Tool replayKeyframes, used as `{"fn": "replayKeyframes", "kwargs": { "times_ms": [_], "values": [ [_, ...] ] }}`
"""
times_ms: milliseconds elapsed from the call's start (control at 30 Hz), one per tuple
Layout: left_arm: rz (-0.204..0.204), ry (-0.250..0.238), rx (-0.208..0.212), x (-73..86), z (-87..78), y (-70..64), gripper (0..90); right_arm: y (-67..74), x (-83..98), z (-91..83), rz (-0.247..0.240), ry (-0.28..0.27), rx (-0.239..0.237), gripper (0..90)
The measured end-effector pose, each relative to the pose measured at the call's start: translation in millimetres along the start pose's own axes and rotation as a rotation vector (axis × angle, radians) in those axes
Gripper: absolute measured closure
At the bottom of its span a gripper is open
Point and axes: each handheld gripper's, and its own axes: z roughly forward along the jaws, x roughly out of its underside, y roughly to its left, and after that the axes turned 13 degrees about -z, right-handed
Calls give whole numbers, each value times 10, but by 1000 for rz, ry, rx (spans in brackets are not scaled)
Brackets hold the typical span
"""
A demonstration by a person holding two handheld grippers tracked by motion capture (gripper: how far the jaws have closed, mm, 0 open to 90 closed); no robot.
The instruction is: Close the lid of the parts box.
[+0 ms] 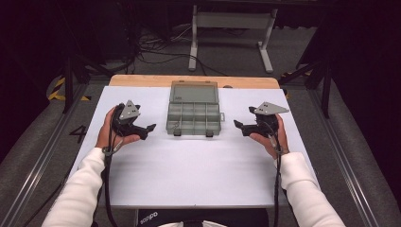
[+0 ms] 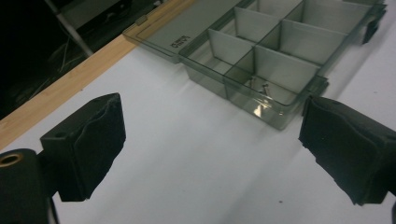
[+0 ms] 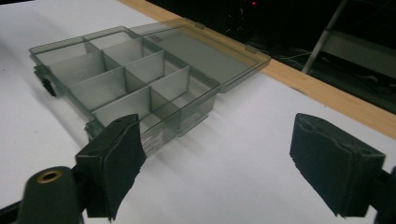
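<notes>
1. One white surface [image 1: 189,165] is the largest thing in the high view; a wooden strip [image 1: 142,81] runs along its far edge, and broad bare white lies between the person and the things on it.
2. Centred toward the far edge sits a smoke-grey compartment box [image 1: 194,118], its lid [image 1: 194,91] thrown back flat toward the wooden strip. Its front edge, with two dark latches, faces the person.
3. Either side of the box has open white room, with both tongs standing well apart from its side walls.
4. Left tongs [image 1: 147,131] are held to the left of the box, pointing toward it; in the left gripper view their black pads [image 2: 88,144] stand wide with nothing between them, only bare surface, and the box corner lies beyond.
5. Right tongs [image 1: 238,126] are held to the right of the box; in the right gripper view they gape wide and empty, the box's near corner just past one pad [image 3: 114,161].
6. Smallest: a few tiny screws [image 2: 259,87] lie in one front corner compartment.
</notes>
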Motion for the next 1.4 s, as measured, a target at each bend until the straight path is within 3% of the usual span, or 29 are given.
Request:
{"fn": "replayKeyframes", "kwargs": {
  "times_ms": [100,200,333,467,500,567,700,800,867,967,1133,1400],
  "values": [
    [-23,14,-33,-56,102,79,111,-77,-56,45,14,5,-13,279],
    [-36,26,-62,-84,175,134,131,-121,-97,102,21,23,-11,290],
    [-81,38,-92,-148,350,245,190,-244,-174,278,55,34,-10,362],
    [-111,76,-75,-210,498,318,530,-346,-237,466,46,80,-2,467],
    [-122,96,-70,-231,550,334,530,-346,-237,466,46,80,-2,467],
    [-125,116,-90,-271,661,339,666,-381,-271,575,33,114,1,528],
    [-125,173,-81,-319,848,346,807,-424,-310,780,6,177,-24,673],
    [-137,200,-84,-363,949,354,886,-456,-337,934,-14,226,-46,875],
    [-134,212,-84,-391,992,355,900,-467,-350,1011,-13,241,-71,900],
    [-140,241,-98,-398,1076,372,900,-443,-394,1162,-49,300,-82,900],
    [-132,258,-90,-427,1191,345,900,-456,-407,1388,-68,355,-80,900],
    [-120,302,-88,-442,1378,309,900,-500,-341,1533,-60,400,-103,900]
  ]
}}
